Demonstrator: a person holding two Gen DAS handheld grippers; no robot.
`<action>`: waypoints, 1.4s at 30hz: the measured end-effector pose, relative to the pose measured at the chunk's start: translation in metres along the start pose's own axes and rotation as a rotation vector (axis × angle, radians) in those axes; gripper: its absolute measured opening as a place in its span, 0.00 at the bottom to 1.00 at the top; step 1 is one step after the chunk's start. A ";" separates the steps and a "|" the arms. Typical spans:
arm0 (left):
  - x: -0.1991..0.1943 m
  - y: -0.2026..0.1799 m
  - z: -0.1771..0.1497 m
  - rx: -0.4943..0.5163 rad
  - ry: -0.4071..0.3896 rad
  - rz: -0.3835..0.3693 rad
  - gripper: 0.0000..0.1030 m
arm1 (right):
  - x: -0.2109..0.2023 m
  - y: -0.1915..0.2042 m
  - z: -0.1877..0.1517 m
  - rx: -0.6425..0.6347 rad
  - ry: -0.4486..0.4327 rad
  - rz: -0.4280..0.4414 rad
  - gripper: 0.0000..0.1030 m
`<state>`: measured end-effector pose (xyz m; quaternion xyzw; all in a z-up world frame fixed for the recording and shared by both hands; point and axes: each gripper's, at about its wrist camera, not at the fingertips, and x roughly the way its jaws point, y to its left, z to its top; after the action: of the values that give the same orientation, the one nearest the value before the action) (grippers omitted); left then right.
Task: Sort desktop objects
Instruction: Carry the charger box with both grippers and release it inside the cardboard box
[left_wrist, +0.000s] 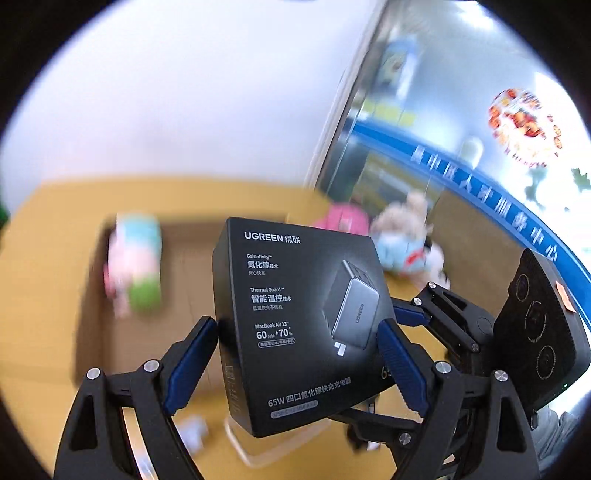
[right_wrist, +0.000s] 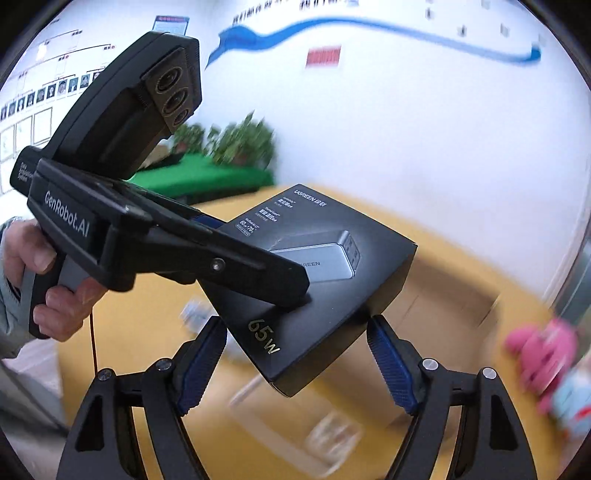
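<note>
A black UGREEN charger box is held in the air above the yellow table. My left gripper is shut on the box, one blue pad on each side. The box also shows in the right wrist view, with the left gripper's finger lying across its top. My right gripper has its two pads at the box's near corner, touching or nearly touching its two sides. In the left wrist view the right gripper's fingers show behind the box.
An open cardboard box lies on the table behind the charger box, with a pastel toy at its left wall. Plush toys and a pink toy lie to the right. A clear plastic item lies below.
</note>
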<state>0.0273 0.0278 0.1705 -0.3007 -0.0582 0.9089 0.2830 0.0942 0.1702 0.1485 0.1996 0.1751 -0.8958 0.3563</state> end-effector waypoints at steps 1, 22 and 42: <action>-0.001 -0.003 0.012 0.025 -0.026 0.002 0.85 | -0.004 -0.007 0.011 -0.011 -0.023 -0.016 0.75; 0.128 0.102 0.139 -0.018 -0.016 0.063 0.85 | 0.115 -0.156 0.118 0.018 -0.030 0.012 0.75; 0.317 0.178 0.070 -0.186 0.504 0.226 0.85 | 0.310 -0.212 -0.034 0.266 0.379 0.231 0.73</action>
<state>-0.3074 0.0578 0.0155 -0.5460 -0.0353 0.8222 0.1568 -0.2548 0.1544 0.0064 0.4278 0.0955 -0.8108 0.3879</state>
